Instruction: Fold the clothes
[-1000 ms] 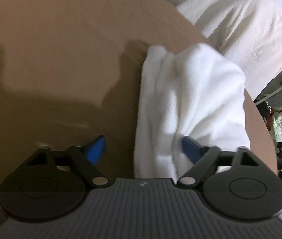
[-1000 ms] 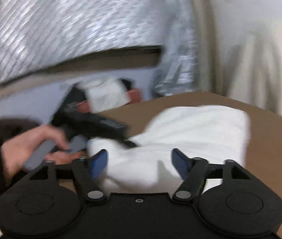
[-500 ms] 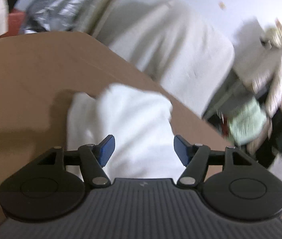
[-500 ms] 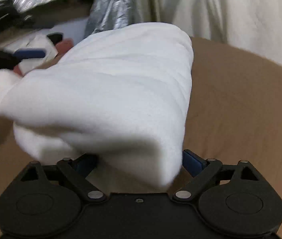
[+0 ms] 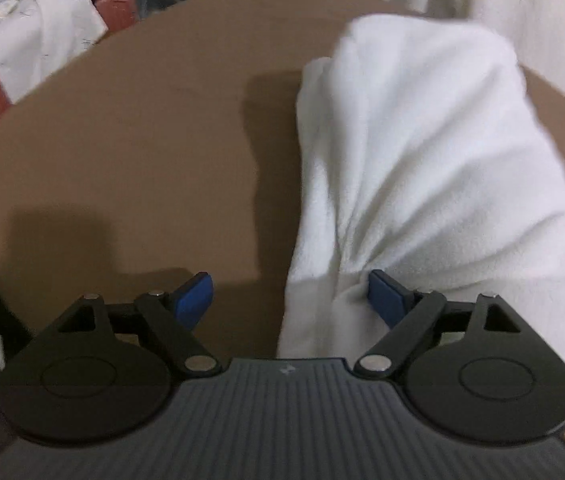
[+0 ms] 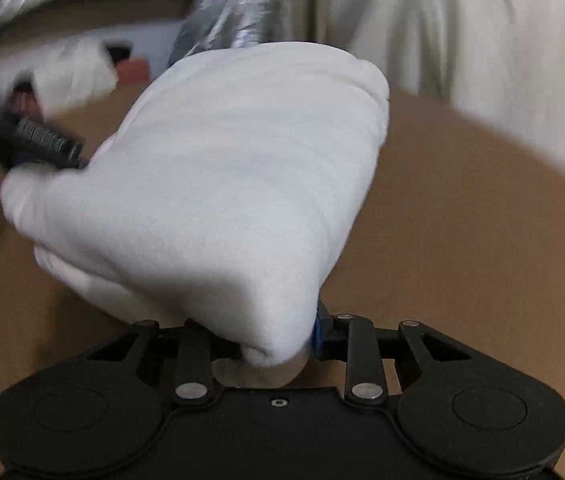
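The round brown table (image 5: 130, 128) carries the work because its bare top gives room to flatten and turn a fold. On it, toward the right side in the left wrist view, lies the thick white fleece garment (image 6: 218, 184), already doubled into a plump bundle — likely mid-fold. The right tool (image 6: 278, 344) is closing on the bundle's near corner, cloth bunched between its jaws, probably to anchor or lift that end. The left tool (image 5: 290, 294) is opening — one blue pad brushes a crease, the other stands clear, gripping nothing.
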